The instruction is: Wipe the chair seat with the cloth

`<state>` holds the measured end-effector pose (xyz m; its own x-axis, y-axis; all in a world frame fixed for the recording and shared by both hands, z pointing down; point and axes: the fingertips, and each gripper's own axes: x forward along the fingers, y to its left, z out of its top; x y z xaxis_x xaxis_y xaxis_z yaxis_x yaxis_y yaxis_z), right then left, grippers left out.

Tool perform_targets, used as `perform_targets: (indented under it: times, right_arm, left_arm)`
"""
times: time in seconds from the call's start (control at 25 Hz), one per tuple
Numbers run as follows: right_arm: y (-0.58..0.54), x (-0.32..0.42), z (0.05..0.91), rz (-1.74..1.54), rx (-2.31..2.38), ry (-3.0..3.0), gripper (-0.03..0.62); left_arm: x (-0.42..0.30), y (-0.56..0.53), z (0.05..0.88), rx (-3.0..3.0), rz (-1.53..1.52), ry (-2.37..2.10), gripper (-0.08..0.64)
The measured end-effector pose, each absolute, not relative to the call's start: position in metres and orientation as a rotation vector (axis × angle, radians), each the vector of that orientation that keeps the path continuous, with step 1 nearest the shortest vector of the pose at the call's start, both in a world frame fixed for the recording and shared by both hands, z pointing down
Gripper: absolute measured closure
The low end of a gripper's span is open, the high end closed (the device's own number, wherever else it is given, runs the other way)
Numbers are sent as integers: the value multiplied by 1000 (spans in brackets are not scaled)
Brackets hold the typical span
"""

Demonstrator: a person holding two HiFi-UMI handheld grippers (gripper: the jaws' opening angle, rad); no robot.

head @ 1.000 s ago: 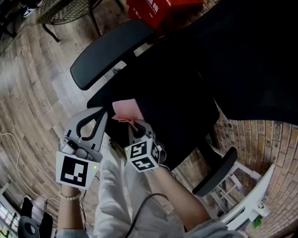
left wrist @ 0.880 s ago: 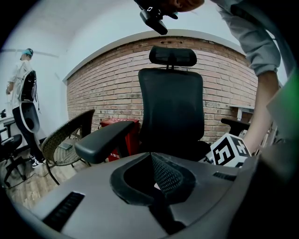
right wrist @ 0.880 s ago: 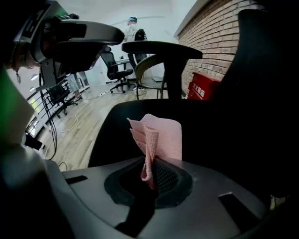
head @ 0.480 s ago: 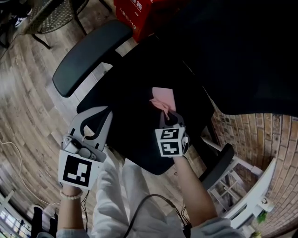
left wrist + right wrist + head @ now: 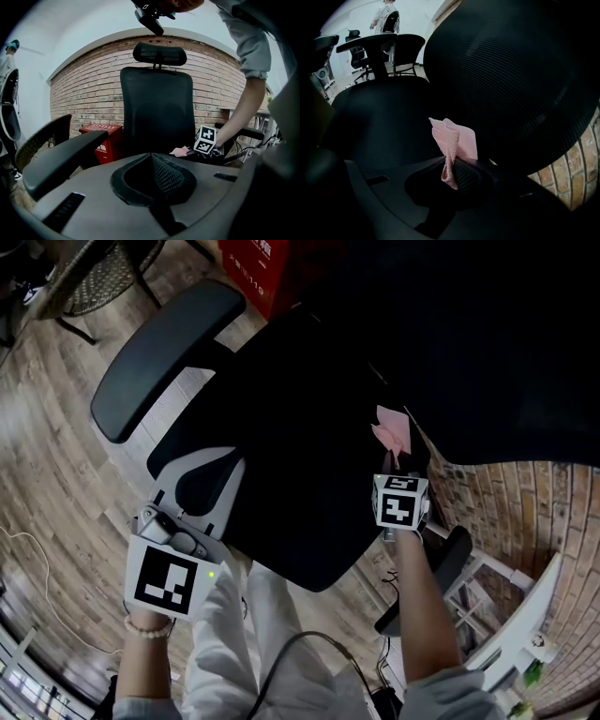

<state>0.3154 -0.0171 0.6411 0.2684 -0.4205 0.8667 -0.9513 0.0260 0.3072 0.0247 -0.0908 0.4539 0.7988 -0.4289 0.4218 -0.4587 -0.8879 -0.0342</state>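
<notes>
The black chair seat [image 5: 291, 456] fills the middle of the head view, with its mesh backrest [image 5: 487, 352] at the upper right. A pink cloth [image 5: 392, 432] lies on the seat's right rear part, close to the backrest. My right gripper [image 5: 395, 463] is shut on the cloth [image 5: 452, 145], which sticks up from the jaws, with the seat [image 5: 379, 122] and backrest [image 5: 511, 79] right behind. My left gripper [image 5: 228, 465] hangs at the seat's front left edge, shut and holding nothing. From there I see the cloth [image 5: 180, 151] and the right gripper's marker cube [image 5: 205, 139].
A red box [image 5: 258, 263] stands on the wooden floor behind the chair. The left armrest [image 5: 159, 352] juts out at upper left, the right armrest [image 5: 441, 568] at lower right. A wicker chair [image 5: 94, 277] and a white frame [image 5: 497, 615] flank the scene.
My right gripper has dragged the cloth across the seat from the front left to the right rear, near the backrest. The left gripper has barely moved.
</notes>
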Motion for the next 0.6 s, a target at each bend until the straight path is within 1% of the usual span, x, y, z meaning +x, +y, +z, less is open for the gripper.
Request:
perform_targets:
  times: [0.24,0.6]
  right_arm:
    - [-19,325,641,780,1592,-1292,538]
    - [4,271,646,781,1500,-1356,538]
  left_arm:
    - [29,-91,451,2930,647,-700,541]
    - [12,-88,447,2913,633,-745,541]
